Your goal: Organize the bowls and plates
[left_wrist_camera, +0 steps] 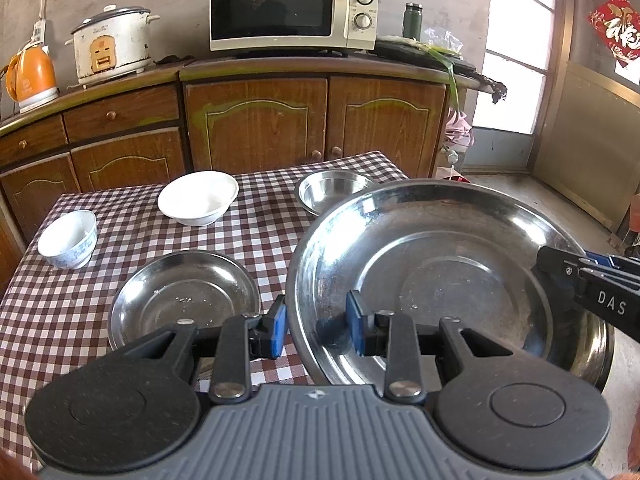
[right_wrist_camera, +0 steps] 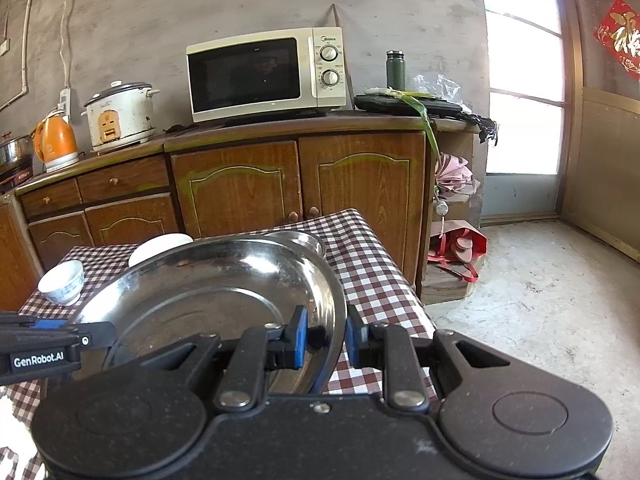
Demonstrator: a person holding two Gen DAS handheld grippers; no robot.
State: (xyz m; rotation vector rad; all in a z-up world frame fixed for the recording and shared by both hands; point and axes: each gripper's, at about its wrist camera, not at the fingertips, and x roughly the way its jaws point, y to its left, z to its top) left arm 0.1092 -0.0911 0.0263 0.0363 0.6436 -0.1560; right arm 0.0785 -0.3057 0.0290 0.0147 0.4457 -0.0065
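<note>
Cabinets [left_wrist_camera: 256,120]: brown wood, run along back wall behind table; microwave [left_wrist_camera: 294,6], rice cooker [left_wrist_camera: 114,44], orange kettle [left_wrist_camera: 32,76], green flask [left_wrist_camera: 413,20] on top.
Table [left_wrist_camera: 80,320]: red-white check cloth, holds all dishes.
Big steel plate [left_wrist_camera: 448,280]: largest dish, at table's right edge, tilted w/ near-right part past the edge; both claws on its rim.
Left gripper [left_wrist_camera: 316,320]: jaws nearly together, blue pads pinching plate's left rim, one pad outside, one inside.
Right gripper [right_wrist_camera: 326,338]: jaws nearly together, pads clamped on plate's right rim, one inside, one outside; in left wrist view it comes in from right side [left_wrist_camera: 560,258].
Mid steel plate [left_wrist_camera: 184,296]: flat on cloth, just left of big plate, directly beyond left claw's outer finger; touching or not, can't tell.
White bowl [left_wrist_camera: 198,198]: further back, centre-left, apart from claws.
Small steel plate [left_wrist_camera: 334,192]: back right, partly hidden behind big plate's far rim.
Small cup-bowl [left_wrist_camera: 68,238]: white w/ blue pattern, far left of table, well apart from both claws.
</note>
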